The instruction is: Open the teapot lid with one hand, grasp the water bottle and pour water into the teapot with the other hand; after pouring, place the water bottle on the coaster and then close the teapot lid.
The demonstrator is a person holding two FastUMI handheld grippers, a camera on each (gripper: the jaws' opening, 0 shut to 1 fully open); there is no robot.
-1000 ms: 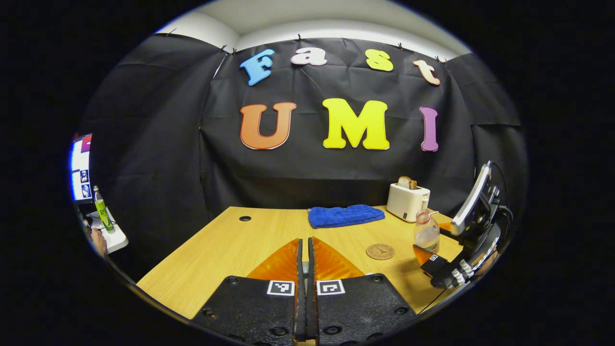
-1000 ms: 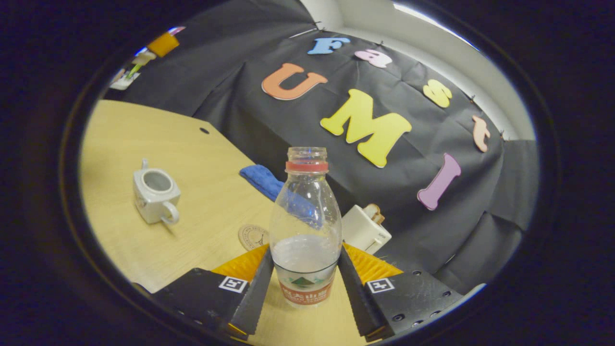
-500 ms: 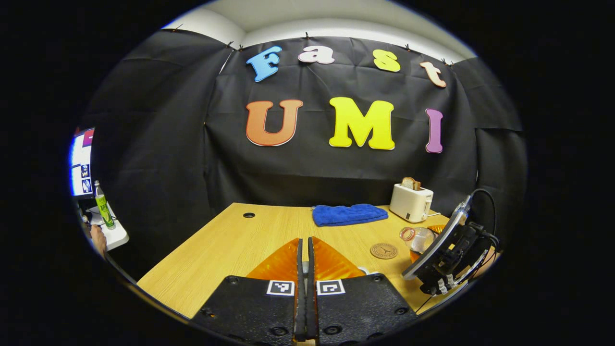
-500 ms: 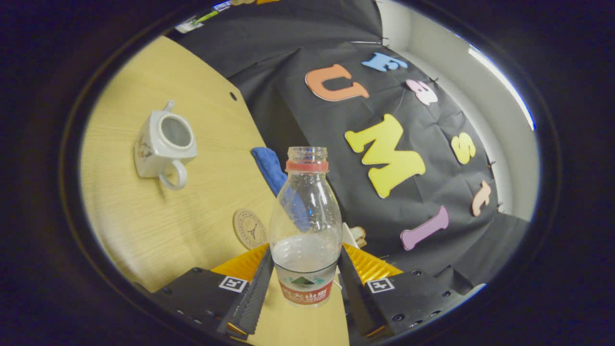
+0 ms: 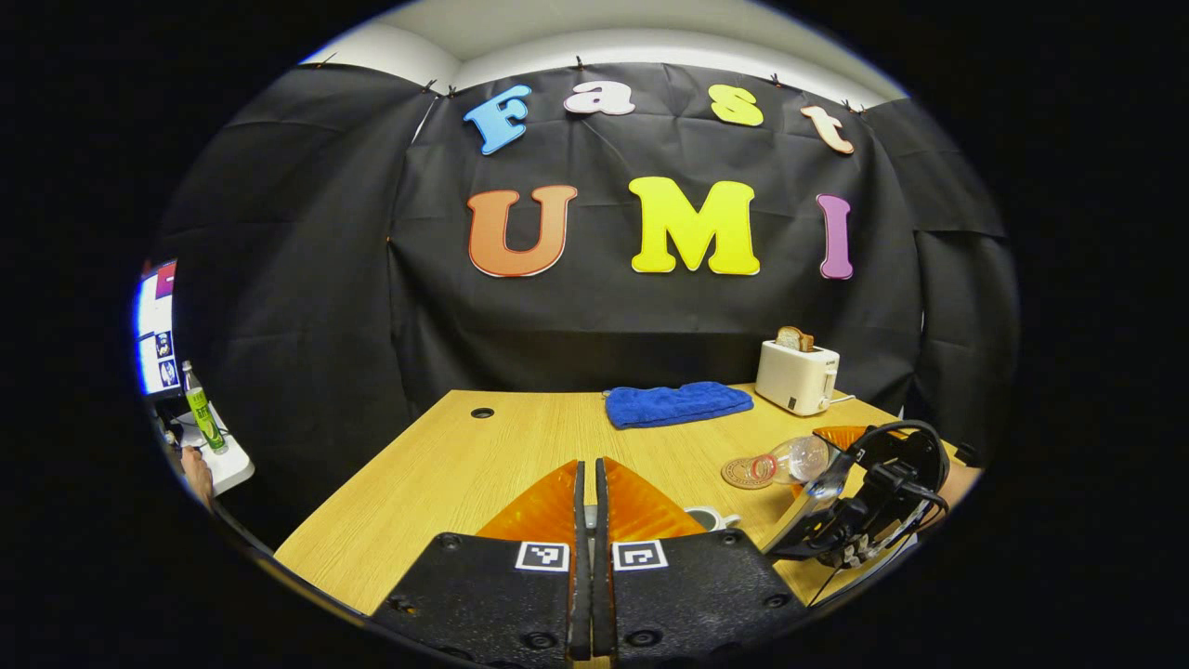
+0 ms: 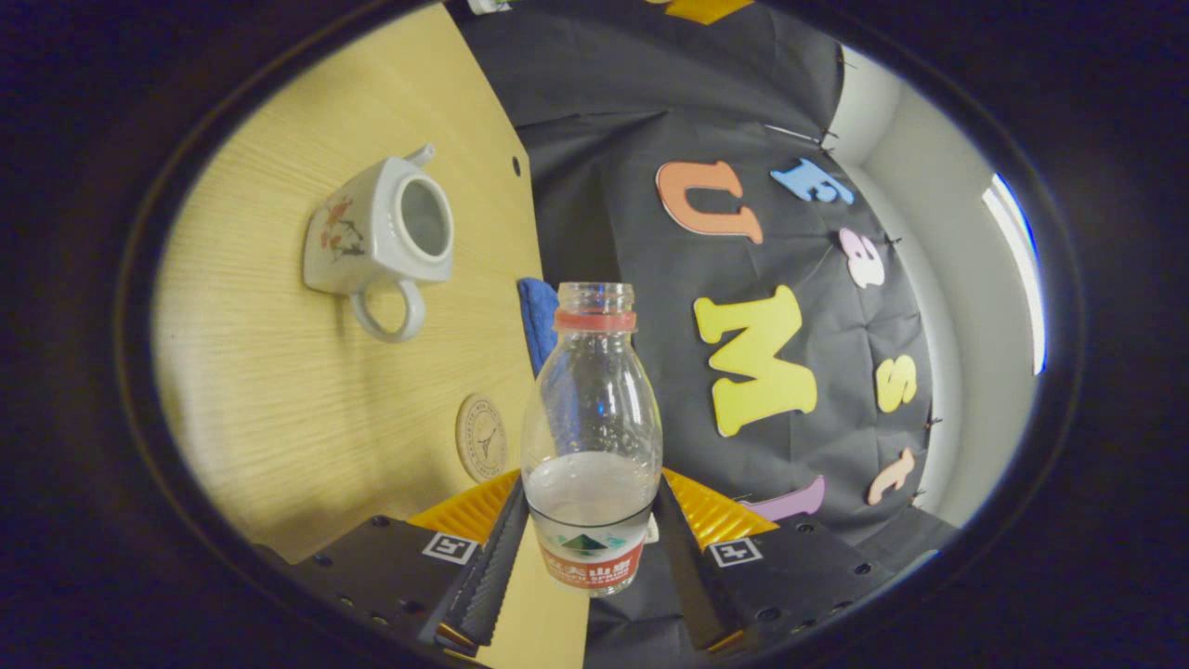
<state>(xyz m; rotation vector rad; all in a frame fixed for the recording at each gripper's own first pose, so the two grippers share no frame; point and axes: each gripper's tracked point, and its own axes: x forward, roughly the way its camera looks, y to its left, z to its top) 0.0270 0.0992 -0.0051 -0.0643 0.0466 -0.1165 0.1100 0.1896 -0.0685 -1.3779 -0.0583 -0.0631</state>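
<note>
White porcelain marks the teapot (image 6: pixel 376 237), which stands lidless on the wooden tabletop (image 6: pixel 279 409), well in from its edges, in the right gripper view; its mouth is open and dark and its looped handle points toward the camera. A little of its rim also peeps past the left gripper's fingers in the left gripper view. Nearer the tabletop's right edge lies the round coaster (image 6: pixel 481 437), bare. Farther right the water bottle (image 6: pixel 592 437), uncapped and about a third full, sits clamped between both fingers of the right gripper (image 6: pixel 588 544); in the left gripper view it lies tipped almost flat, mouth toward the teapot. The left gripper (image 5: pixel 585 557) has its fingers pressed nearly together, and whether the lid is pinched between them cannot be told.

Judged from this, the pouring step is in hand, with the tilt underway but no stream visible. The next move calls for carrying the bottle's mouth over the teapot's opening and tipping further, slowly, since the opening is small.
</note>
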